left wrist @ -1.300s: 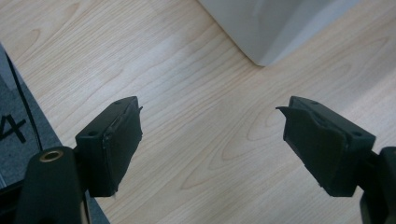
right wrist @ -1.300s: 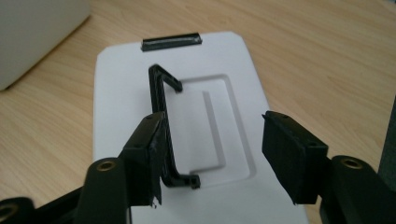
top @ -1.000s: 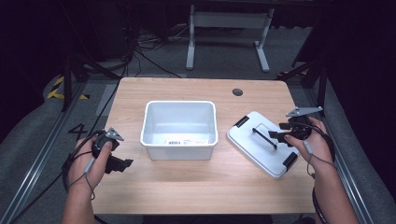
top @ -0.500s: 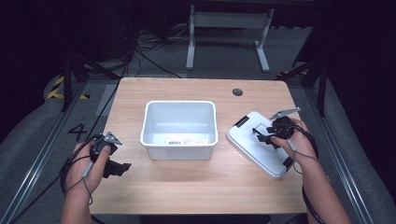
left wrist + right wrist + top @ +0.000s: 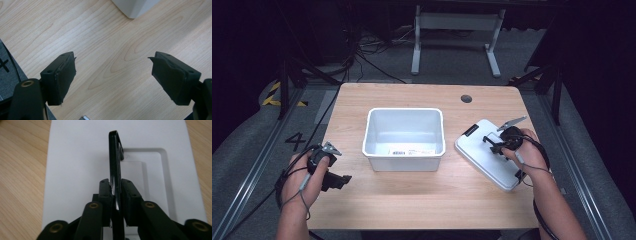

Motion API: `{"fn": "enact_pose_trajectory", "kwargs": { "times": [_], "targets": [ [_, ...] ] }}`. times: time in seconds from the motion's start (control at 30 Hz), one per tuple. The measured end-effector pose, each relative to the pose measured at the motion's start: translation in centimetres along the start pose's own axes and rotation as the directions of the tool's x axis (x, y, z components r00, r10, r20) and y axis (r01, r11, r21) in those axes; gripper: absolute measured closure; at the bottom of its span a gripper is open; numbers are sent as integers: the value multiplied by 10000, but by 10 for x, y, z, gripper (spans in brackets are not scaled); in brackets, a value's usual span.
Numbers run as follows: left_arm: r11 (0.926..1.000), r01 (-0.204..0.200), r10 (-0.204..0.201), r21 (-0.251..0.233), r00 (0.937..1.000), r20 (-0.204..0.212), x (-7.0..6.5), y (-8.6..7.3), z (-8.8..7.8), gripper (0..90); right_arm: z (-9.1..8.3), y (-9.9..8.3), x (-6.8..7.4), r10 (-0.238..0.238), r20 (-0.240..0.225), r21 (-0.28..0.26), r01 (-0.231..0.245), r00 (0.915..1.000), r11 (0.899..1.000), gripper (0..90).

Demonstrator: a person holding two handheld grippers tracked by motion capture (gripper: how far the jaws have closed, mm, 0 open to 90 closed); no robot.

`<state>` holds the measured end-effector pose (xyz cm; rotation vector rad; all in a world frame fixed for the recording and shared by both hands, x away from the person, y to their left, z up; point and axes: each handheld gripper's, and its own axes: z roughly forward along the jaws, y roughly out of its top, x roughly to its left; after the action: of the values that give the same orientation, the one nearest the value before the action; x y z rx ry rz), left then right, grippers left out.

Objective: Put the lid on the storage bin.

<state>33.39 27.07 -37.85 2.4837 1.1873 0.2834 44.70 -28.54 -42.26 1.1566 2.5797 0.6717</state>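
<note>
1. We have the flat white rectangular plastic lid (image 5: 489,154) lying at an angle on the light wooden counter (image 5: 412,200), just to the right of the open white plastic bin (image 5: 404,137) and apart from it.
2. Our right gripper (image 5: 115,192) has just been closing, and its jaws are now clenched on the lid's black upright handle (image 5: 115,157), which rises from the recessed middle of the lid; the high view shows the same gripper (image 5: 498,144) over the lid's centre.
3. We judge the lid light, thin and fairly stiff, though it may flex a little at its corners when lifted.
4. Its smooth surface looks slippery, so the narrow handle is the sensible place to hold it; black clips (image 5: 470,131) sit at its ends.
5. Held at the centre, it should hang nearly level, but a single pinch may let it swing.
6. Our left gripper (image 5: 113,75) stands released, jaws wide over bare counter near the bin's corner (image 5: 135,7), holding nothing.
</note>
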Motion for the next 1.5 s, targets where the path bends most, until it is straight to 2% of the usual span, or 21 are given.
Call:
{"fn": "enact_pose_trajectory", "kwargs": {
  "times": [0.1,0.17,0.27,0.37,0.43,0.5,0.63,0.8,1.0,1.17,1.33,1.5],
  "targets": [
    [10000,89,-89,24,9999,68,0,0,0,197,-2,0,-1,-292,262,8,292,9992,9996,831],
    [9998,191,-190,-26,9998,92,0,-1,0,198,-3,0,-3,-285,260,28,285,9993,9996,838],
    [10000,73,-73,-45,10000,47,2,-2,-1,198,-6,-2,-8,-297,163,12,297,9994,9996,842],
    [9999,115,-115,-89,9999,36,2,-2,-2,198,-9,-2,-11,-354,265,-53,355,9990,9994,843],
    [9995,301,-299,-132,9994,174,2,-2,-3,197,-13,-1,-11,-404,229,-131,407,9989,9991,843],
    [9995,265,-263,-188,9996,129,3,-2,-4,197,-19,1,-10,-518,216,-306,524,9984,9982,843],
    [9987,444,-440,-235,9989,144,4,-5,-6,197,-31,6,-8,-666,126,-535,672,9977,9963,843],
    [9986,437,-432,-289,9989,152,5,-5,-8,195,-44,14,-8,-877,152,-487,884,9960,9949,843],
    [9990,377,-374,-242,9992,114,7,-5,-8,196,-63,24,-7,-875,124,-475,880,9961,9950,842],
    [9988,414,-409,-272,9990,201,9,-4,-7,195,-78,35,-4,-1299,63,-432,1301,9915,9906,842],
    [9991,272,-266,-321,9994,202,10,-2,-9,194,-94,44,-2,-1686,-38,-738,1679,9857,9830,842],
    [9988,227,-217,-444,9995,238,12,2,-10,194,-108,52,2,-1754,-120,-945,1735,9844,9803,843]
  ]
}}
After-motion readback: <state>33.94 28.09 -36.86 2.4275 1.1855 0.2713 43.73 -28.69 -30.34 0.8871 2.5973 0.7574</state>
